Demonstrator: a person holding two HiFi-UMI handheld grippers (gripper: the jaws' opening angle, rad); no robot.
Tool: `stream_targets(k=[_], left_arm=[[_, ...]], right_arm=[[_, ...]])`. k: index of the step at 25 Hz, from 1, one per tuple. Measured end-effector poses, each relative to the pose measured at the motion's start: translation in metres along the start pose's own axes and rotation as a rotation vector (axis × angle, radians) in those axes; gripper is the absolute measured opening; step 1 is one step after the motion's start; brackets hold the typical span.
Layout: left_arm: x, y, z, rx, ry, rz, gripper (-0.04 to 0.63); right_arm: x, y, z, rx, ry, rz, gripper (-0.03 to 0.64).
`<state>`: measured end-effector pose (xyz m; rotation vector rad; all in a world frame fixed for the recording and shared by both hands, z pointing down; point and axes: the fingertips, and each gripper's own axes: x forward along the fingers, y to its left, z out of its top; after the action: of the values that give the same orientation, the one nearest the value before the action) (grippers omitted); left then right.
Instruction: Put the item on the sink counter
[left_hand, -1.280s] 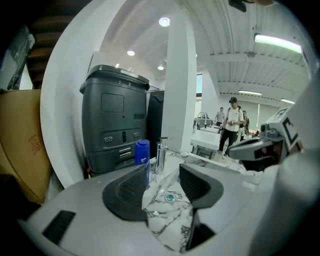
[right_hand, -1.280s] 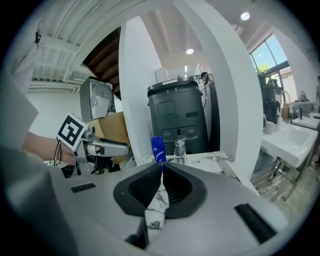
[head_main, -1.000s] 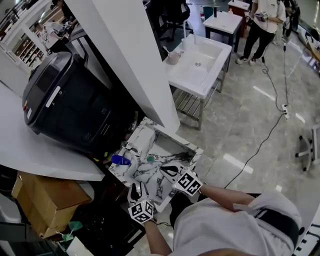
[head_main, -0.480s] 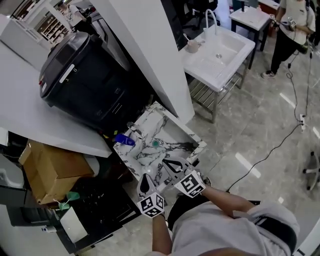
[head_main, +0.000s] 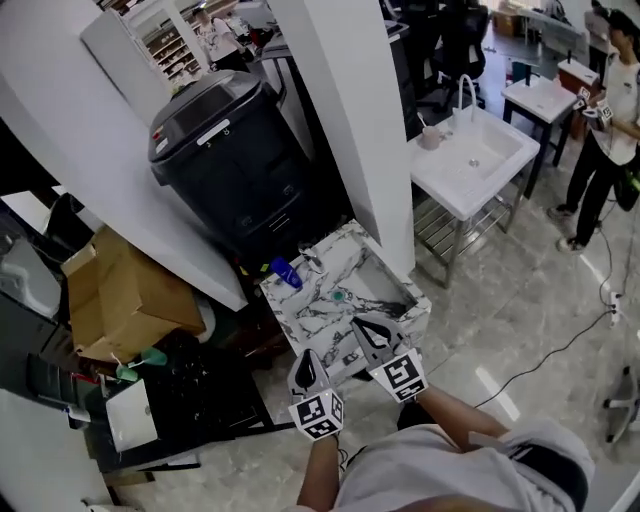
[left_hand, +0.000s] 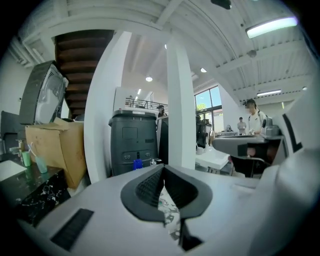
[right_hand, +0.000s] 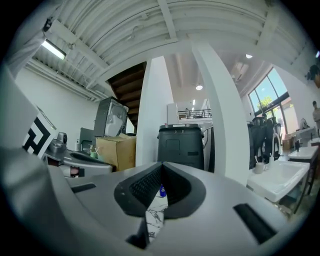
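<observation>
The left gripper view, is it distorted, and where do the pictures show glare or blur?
Left gripper view: fisheye, the white pillar at left bows, dark corners, the ceiling strip lamp glares. Right gripper view: same bowing, the tall windows are bright. Head view: evenly lit.

Glossy marbled counter (head_main: 345, 262); matt cardboard box (head_main: 125, 295)

Bright indoor light from ceiling lamp (left_hand: 270, 26), windows (left_hand: 206, 102); fisheye vignette, blurred foreground.

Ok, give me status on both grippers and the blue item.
Left gripper shut, empty. Right gripper shut, empty. Blue item lying on marble sink counter, far left corner. Nothing seen in the way.
</observation>
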<state>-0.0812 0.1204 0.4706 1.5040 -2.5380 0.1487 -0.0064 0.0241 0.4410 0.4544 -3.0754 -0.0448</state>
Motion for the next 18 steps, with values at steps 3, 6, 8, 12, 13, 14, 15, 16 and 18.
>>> stream_targets(k=[3, 6, 8, 12, 13, 14, 15, 16, 18], left_arm=[[-0.036, 0.004, 0.016, -0.002, -0.055, 0.027, 0.009], [-0.07, -0.005, 0.02, -0.047, -0.092, 0.026, 0.009], [-0.088, -0.013, 0.019, -0.049, -0.112, 0.011, 0.009], [-0.109, -0.026, 0.021, -0.025, -0.129, -0.009, 0.011], [-0.113, -0.028, 0.024, -0.025, -0.135, -0.014, 0.011], [-0.117, -0.031, 0.028, -0.026, -0.142, -0.017, 0.011], [-0.12, -0.034, 0.033, -0.027, -0.151, -0.017, 0.011], [-0.121, -0.035, 0.038, -0.027, -0.16, -0.014, 0.011], [-0.122, -0.037, 0.051, -0.025, -0.179, -0.004, 0.011]], right_arm=[[-0.025, 0.017, 0.023, -0.037, -0.03, -0.014, 0.005], [-0.065, 0.026, 0.037, -0.039, -0.036, -0.042, 0.005], [-0.089, 0.031, 0.04, -0.03, -0.026, -0.071, 0.005], [-0.117, 0.035, 0.049, -0.042, -0.031, -0.118, 0.005], [-0.122, 0.035, 0.054, -0.048, -0.035, -0.132, 0.005], [-0.127, 0.034, 0.059, -0.053, -0.044, -0.146, 0.005], [-0.131, 0.033, 0.065, -0.057, -0.052, -0.155, 0.005], [-0.132, 0.033, 0.07, -0.062, -0.06, -0.156, 0.005], [-0.13, 0.036, 0.078, -0.067, -0.067, -0.138, 0.004]])
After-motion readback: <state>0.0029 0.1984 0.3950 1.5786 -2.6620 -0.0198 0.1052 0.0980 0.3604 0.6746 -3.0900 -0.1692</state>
